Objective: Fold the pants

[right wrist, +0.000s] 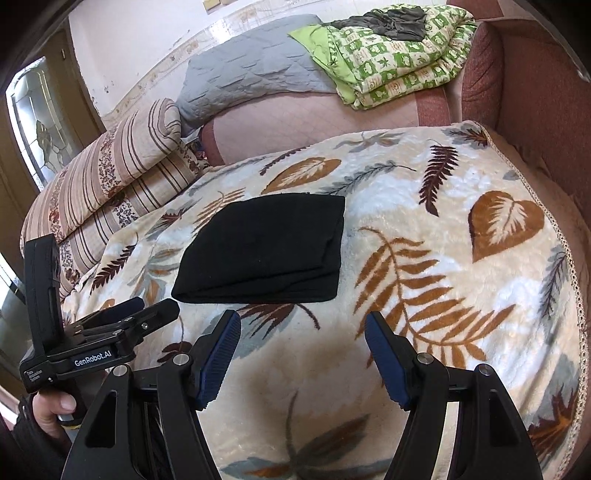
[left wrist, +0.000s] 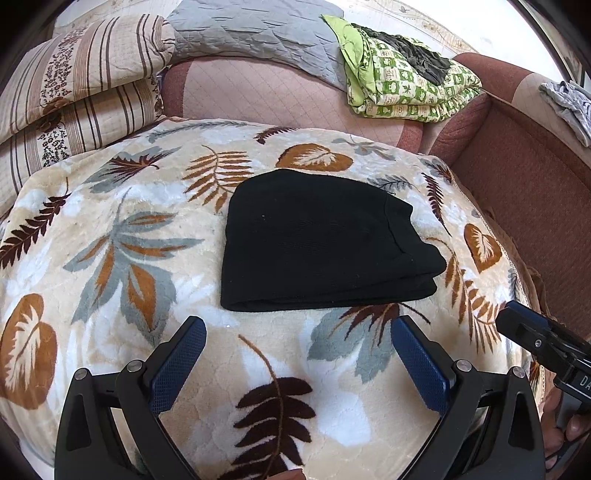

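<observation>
The black pants [left wrist: 325, 240] lie folded into a compact, layered rectangle on the leaf-patterned blanket [left wrist: 122, 236], with the stacked fold edges facing the grippers. In the left wrist view the pants sit just ahead of the left gripper [left wrist: 299, 350], slightly right of the middle between its fingers, and apart from them: a strip of blanket shows between the fingertips and the near edge of the cloth. The left gripper's blue-padded fingers [left wrist: 179, 363] are spread wide and hold nothing; only blanket lies between them.

In the right wrist view the pants [right wrist: 266, 247] lie ahead and a little to the left of the right gripper [right wrist: 303, 332]. Its fingers [right wrist: 386, 358] are also spread wide, empty, and clear of the cloth. The left gripper [right wrist: 144, 314] shows at the left of that view, near the pants' near-left corner without touching it, and the person's hand [right wrist: 55, 410] grips its handle.

Beyond the blanket are striped pillows [left wrist: 74, 92], a gray quilt [left wrist: 255, 33] and a folded green patterned quilt [left wrist: 410, 85] with a dark garment [left wrist: 417, 55] on top, all resting on a reddish sofa [left wrist: 517, 177].
</observation>
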Available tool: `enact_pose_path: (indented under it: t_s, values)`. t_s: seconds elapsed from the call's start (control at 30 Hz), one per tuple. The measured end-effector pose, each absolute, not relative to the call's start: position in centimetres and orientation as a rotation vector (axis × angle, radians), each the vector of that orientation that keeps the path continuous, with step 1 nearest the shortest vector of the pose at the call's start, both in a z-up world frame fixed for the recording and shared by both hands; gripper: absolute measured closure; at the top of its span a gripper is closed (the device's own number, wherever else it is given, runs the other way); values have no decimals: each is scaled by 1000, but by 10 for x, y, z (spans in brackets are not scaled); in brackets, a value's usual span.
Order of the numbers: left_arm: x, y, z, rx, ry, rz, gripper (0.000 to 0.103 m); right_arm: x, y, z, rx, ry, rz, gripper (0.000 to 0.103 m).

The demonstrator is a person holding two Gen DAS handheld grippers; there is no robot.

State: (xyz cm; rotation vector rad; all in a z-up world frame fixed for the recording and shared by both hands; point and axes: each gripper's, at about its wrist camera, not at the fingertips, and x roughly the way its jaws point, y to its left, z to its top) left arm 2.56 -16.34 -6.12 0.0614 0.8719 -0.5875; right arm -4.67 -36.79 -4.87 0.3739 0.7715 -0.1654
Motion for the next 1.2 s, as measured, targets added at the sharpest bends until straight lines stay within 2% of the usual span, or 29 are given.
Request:
enact_pose_path:
  t_s: [1.2]
  values:
    - [25, -164, -61, 59, 876, -588, 1, -45, -363, -47, 350, 772, -152, 32]
